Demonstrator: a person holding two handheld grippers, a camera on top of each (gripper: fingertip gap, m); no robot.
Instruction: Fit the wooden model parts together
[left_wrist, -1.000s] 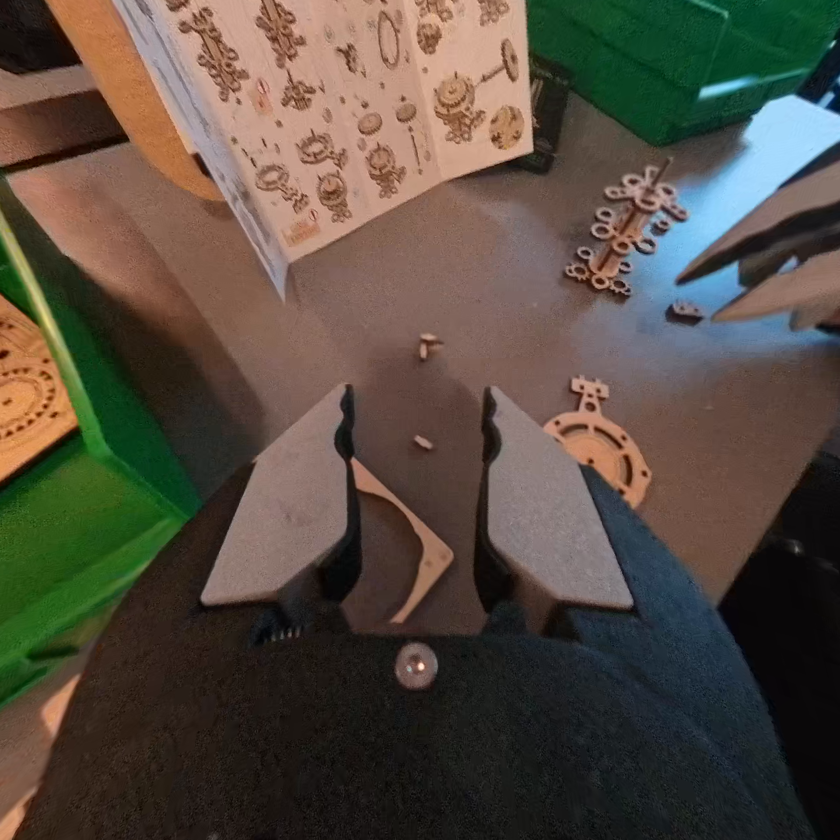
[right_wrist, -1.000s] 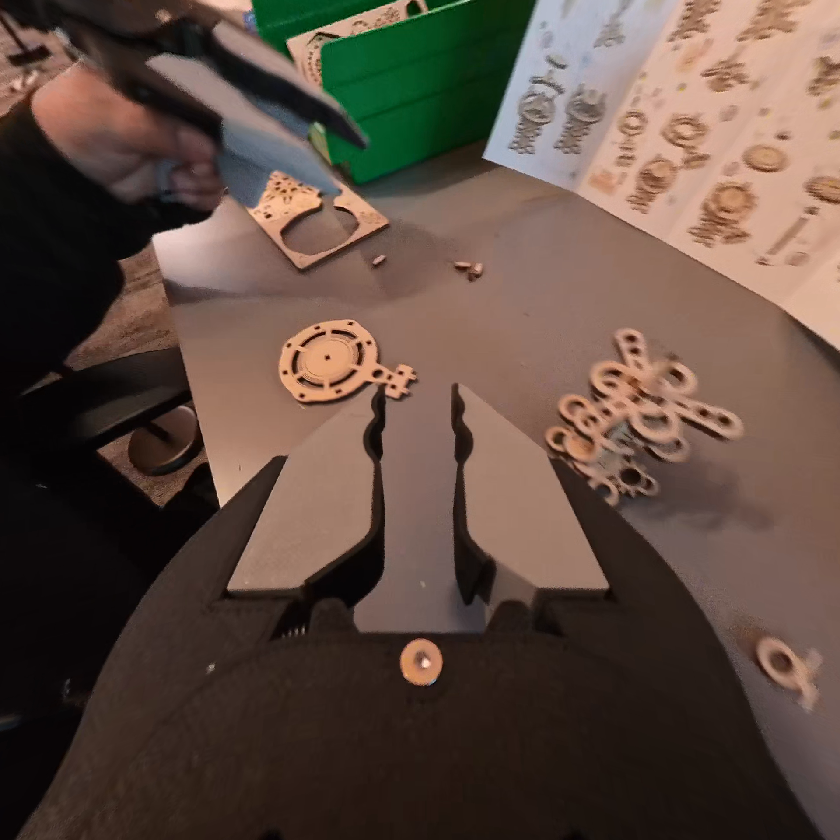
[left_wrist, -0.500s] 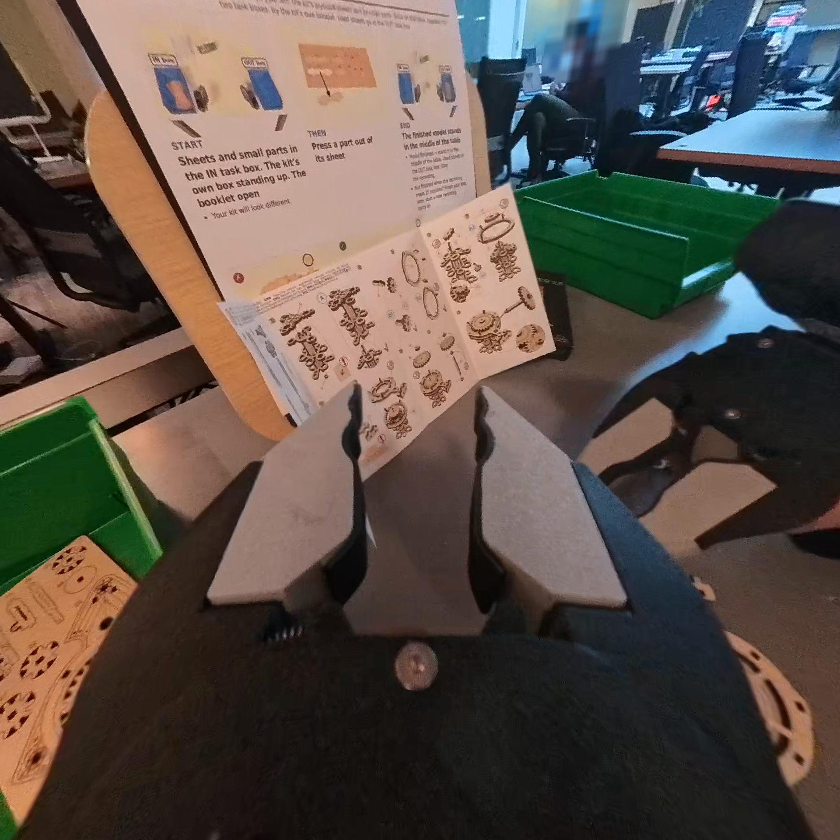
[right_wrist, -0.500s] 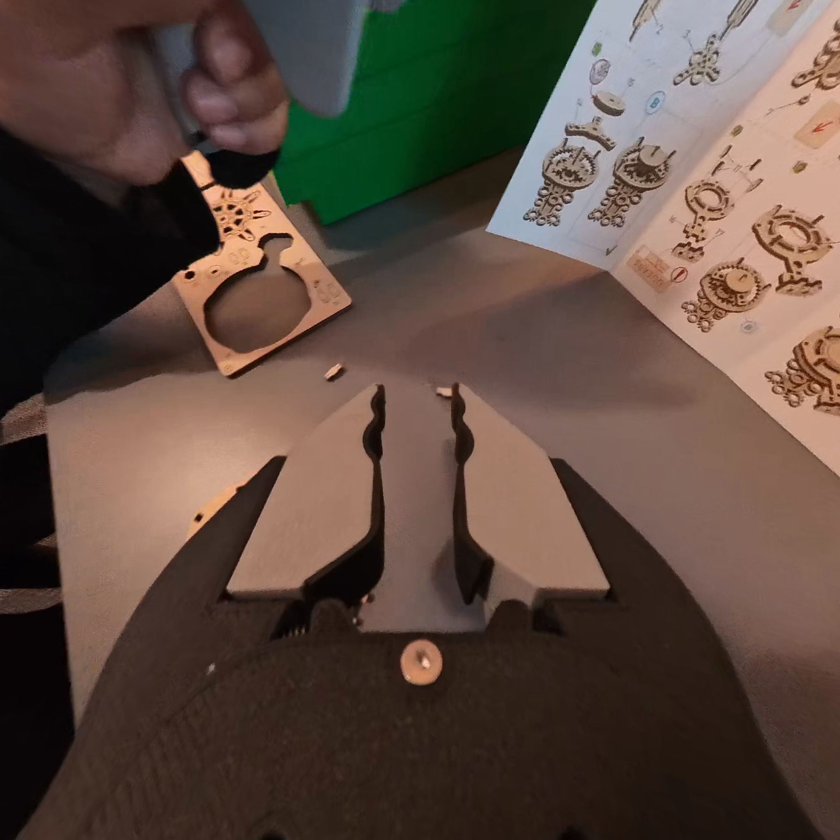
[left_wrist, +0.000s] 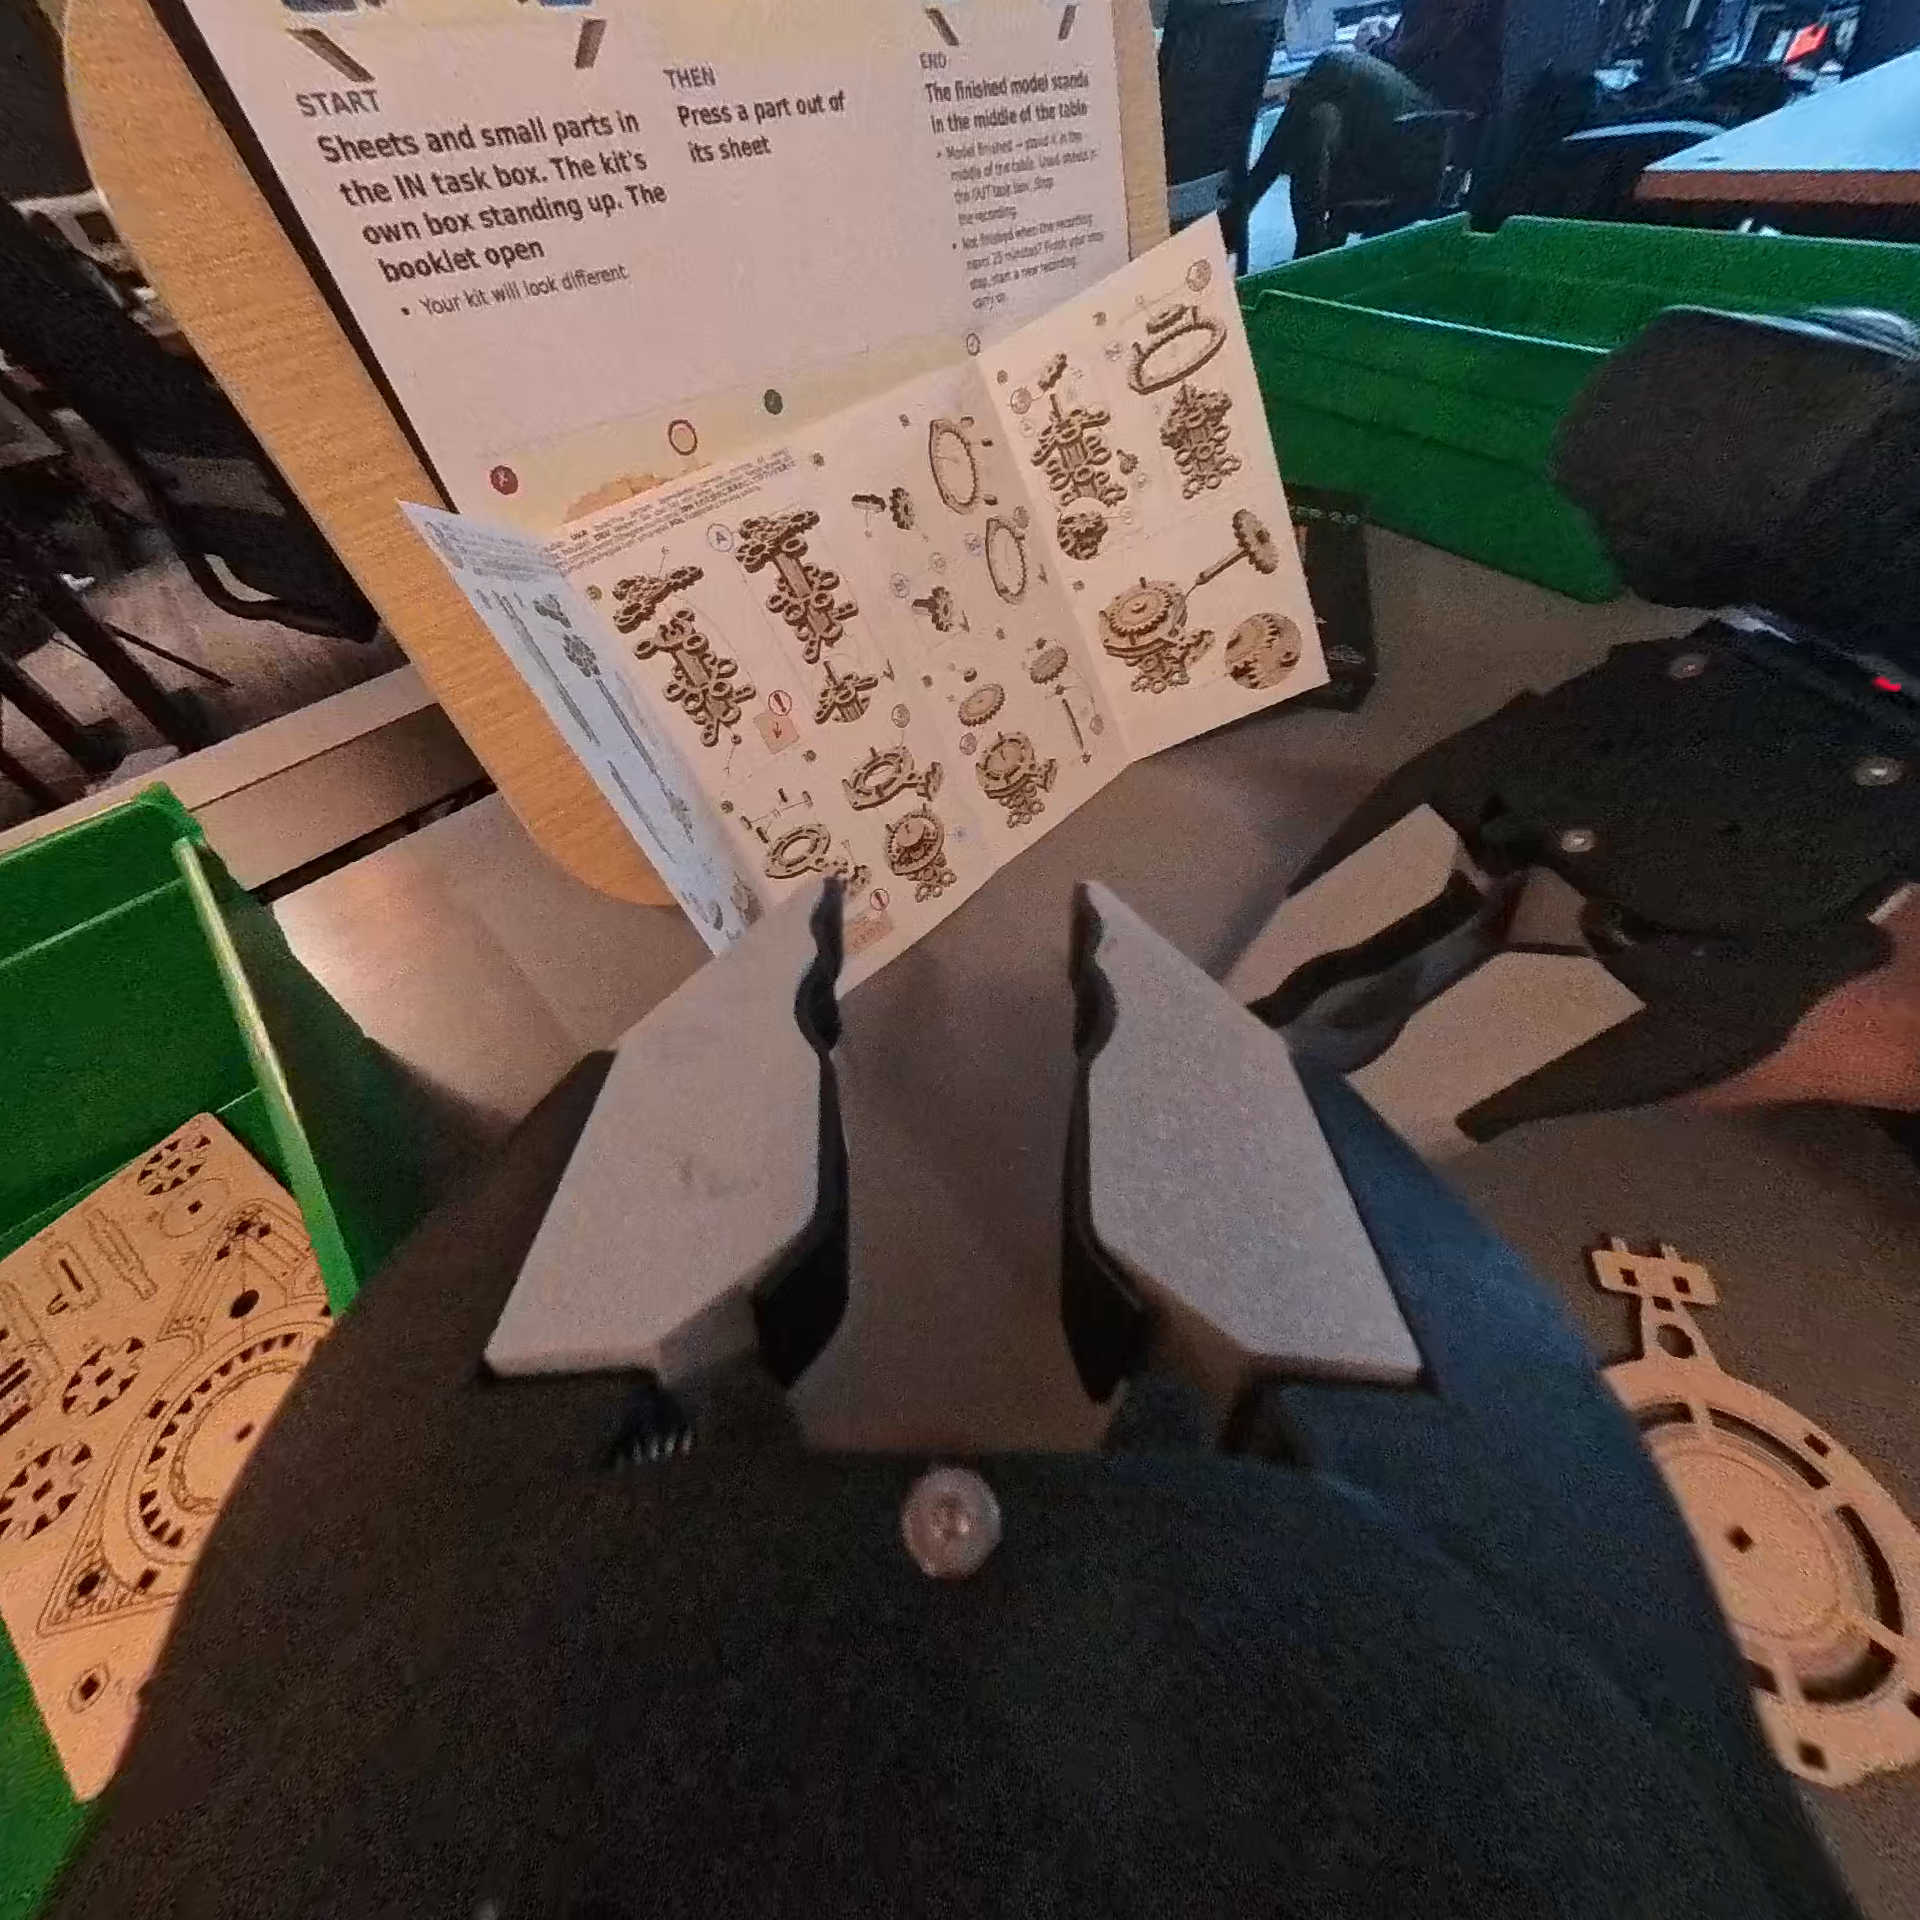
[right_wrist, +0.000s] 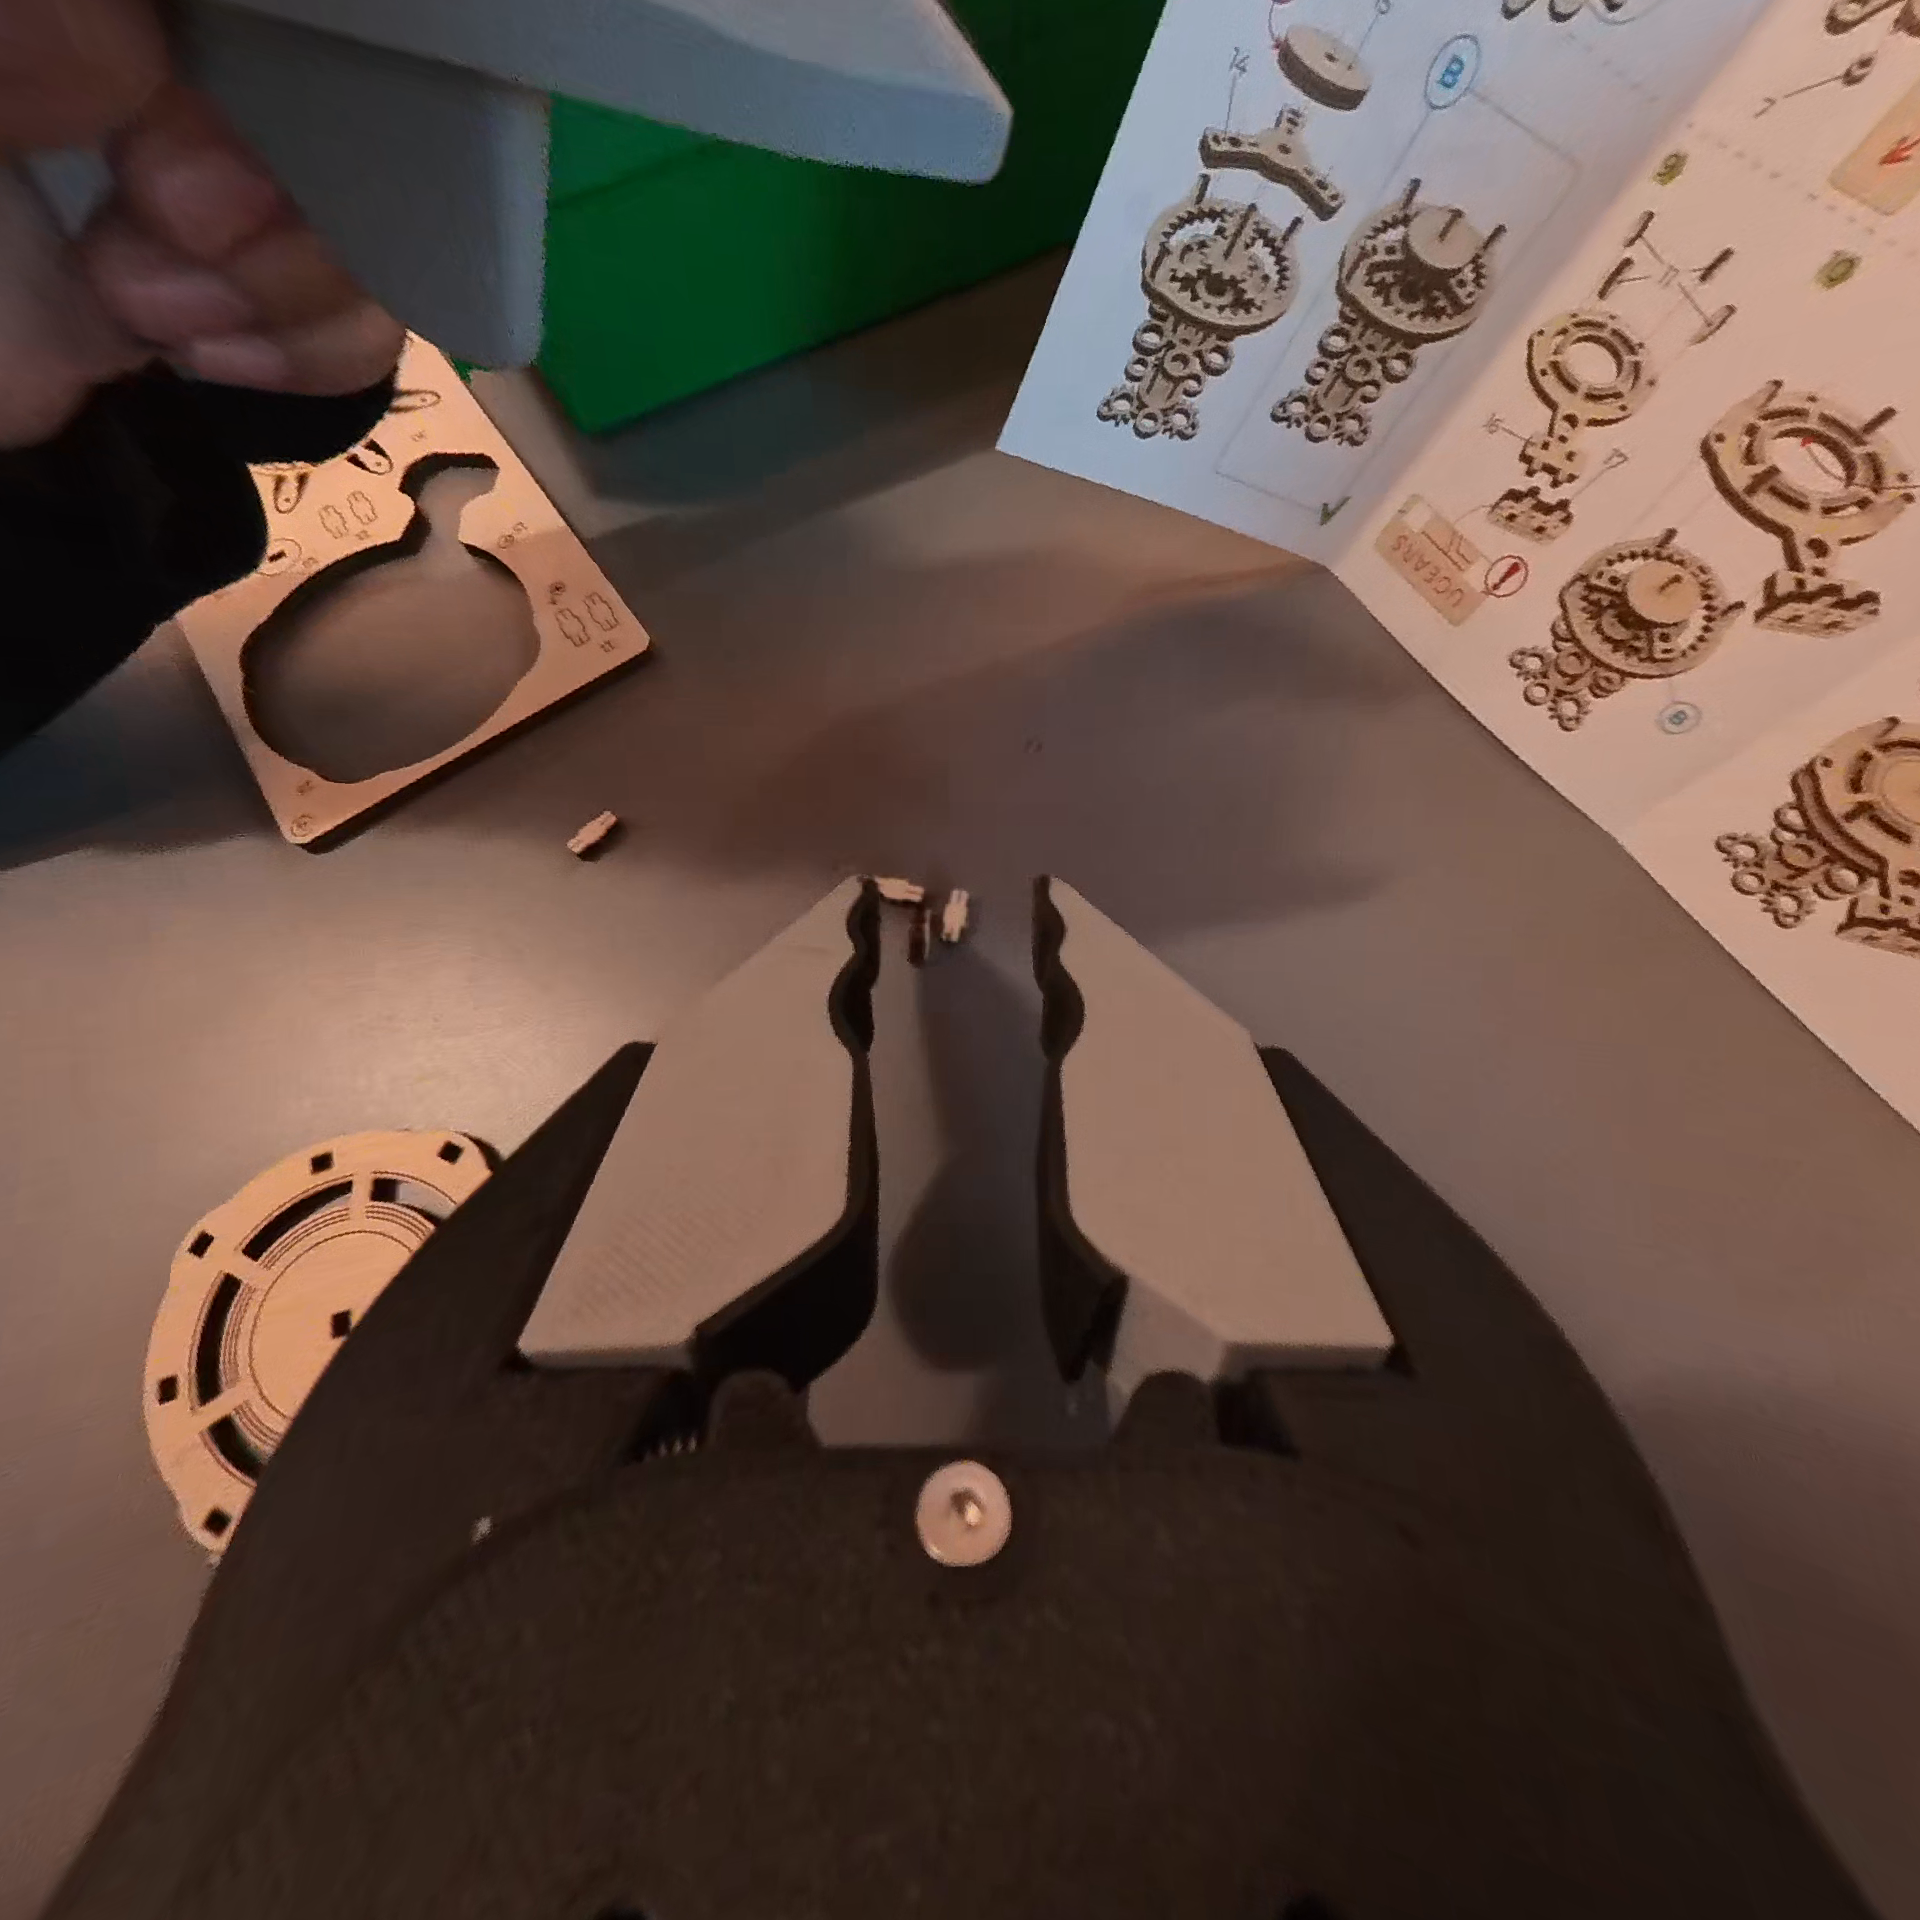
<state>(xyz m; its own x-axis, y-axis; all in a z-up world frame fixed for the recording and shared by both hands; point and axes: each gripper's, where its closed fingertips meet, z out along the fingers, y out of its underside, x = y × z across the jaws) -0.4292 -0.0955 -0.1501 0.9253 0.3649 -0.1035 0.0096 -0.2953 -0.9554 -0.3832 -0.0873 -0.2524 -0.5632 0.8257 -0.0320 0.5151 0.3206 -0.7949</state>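
Note:
My right gripper (right_wrist: 951, 899) is open and empty, low over the grey table, its tips just short of two small wooden pegs (right_wrist: 954, 916). A third peg (right_wrist: 594, 834) lies to the left. A round slotted wooden disc (right_wrist: 281, 1340) lies left of the right gripper; it also shows in the left wrist view (left_wrist: 1787, 1538). A wooden sheet with a large cut-out (right_wrist: 416, 644) lies at far left. My left gripper (left_wrist: 956, 914) is open and empty, raised and facing the booklet. The right gripper (left_wrist: 1455, 997) shows to its right.
An open instruction booklet (left_wrist: 935, 644) stands against a board (left_wrist: 675, 208) at the back. A green bin (left_wrist: 125, 1018) at left holds a wooden parts sheet (left_wrist: 156, 1403). Another green bin (left_wrist: 1455, 395) stands at back right. A hand (right_wrist: 156, 260) holds the left gripper overhead. Across from one pair of fingers to the other is roughly 11 centimeters. From my right tips it is roughly 12 centimeters to the round slotted wooden disc (right_wrist: 281, 1340); from my left, 20 centimeters.
The left gripper rose off the table and tilted up toward the booklet. The right gripper moved forward and left, from the ringed assembly to the small pegs. Both stayed open.

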